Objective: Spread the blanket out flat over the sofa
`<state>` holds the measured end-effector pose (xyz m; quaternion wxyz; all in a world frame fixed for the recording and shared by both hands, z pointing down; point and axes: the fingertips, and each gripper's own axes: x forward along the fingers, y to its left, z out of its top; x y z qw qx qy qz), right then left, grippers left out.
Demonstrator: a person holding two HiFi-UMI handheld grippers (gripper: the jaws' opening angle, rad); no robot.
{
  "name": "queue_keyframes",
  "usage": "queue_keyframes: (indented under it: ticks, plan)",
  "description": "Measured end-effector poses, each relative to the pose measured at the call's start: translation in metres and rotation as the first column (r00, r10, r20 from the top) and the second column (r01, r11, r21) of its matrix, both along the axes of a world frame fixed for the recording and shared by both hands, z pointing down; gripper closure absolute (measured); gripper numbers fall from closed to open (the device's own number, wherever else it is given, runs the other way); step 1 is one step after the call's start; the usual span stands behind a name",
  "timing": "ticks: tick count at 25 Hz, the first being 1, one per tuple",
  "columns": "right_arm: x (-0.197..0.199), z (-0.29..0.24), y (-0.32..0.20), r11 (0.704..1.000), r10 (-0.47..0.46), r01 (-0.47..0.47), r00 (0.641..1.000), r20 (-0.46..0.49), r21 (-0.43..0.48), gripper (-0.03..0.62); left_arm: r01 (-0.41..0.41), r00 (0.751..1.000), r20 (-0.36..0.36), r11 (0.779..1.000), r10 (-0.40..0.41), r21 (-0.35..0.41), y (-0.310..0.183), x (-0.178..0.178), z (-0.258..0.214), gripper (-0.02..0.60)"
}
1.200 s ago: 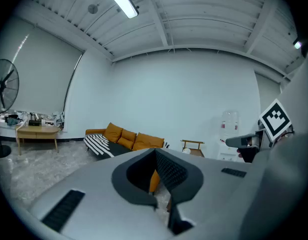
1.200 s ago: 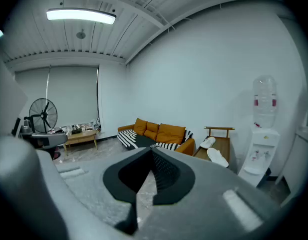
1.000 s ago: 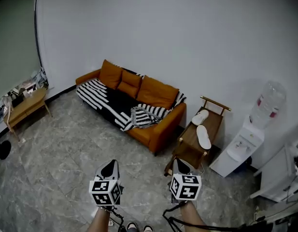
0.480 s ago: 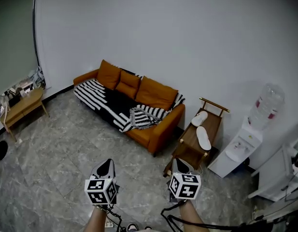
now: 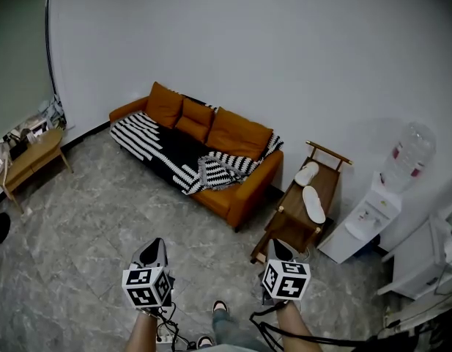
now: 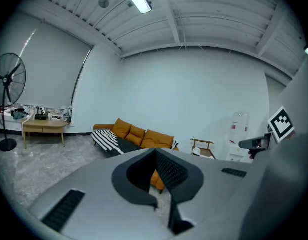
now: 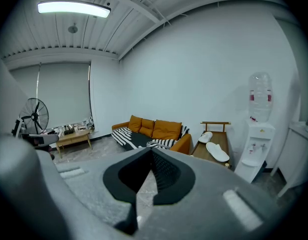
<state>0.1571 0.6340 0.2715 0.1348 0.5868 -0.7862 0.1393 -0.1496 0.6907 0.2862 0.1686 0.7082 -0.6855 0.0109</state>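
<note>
An orange sofa point(image 5: 236, 196) with three orange cushions stands against the far white wall. A black-and-white striped blanket point(image 5: 171, 152) lies over its seat, flat at the left and bunched in a heap point(image 5: 220, 169) toward the right arm. Both grippers hang low in the head view, well short of the sofa, over the marble floor. My left gripper point(image 5: 152, 251) is shut and holds nothing. My right gripper point(image 5: 278, 249) has its jaws together, also empty. The sofa point(image 6: 144, 139) point(image 7: 158, 133) shows small beyond the jaws in each gripper view.
A wooden bench point(image 5: 302, 211) with two white slippers stands right of the sofa, then a water dispenser point(image 5: 376, 211). A low wooden table point(image 5: 31, 161) with clutter sits at the left wall. A standing fan point(image 6: 8, 101) is at the far left. A person's shoe point(image 5: 220, 308) shows below.
The sofa has shifted slightly up and left in the head view. My left gripper has dropped lower and leftward in the picture. A foot has come into view between the grippers.
</note>
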Motion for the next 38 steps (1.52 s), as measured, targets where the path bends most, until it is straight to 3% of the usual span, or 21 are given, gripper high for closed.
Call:
queue_keyframes:
  ticks: [9, 25, 38]
  plan:
    - [-0.007, 0.012, -0.06, 1.0, 0.003, -0.003, 1.0, 0.011, -0.018, 0.589, -0.008, 1.0, -0.014, 1.0, 0.008, 0.001, -0.063, -0.001, 0.007, 0.577]
    - [-0.027, 0.005, -0.246, 0.998, -0.052, 0.051, 0.998, -0.021, -0.024, 0.589, -0.002, 1.0, -0.002, 1.0, 0.002, 0.021, -0.243, -0.001, -0.01, 0.578]
    - [-0.01, 0.014, -0.369, 0.998, -0.053, 0.053, 0.999, -0.004, -0.034, 0.589, -0.006, 1.0, 0.016, 1.0, 0.006, 0.012, -0.362, 0.021, -0.006, 0.577]
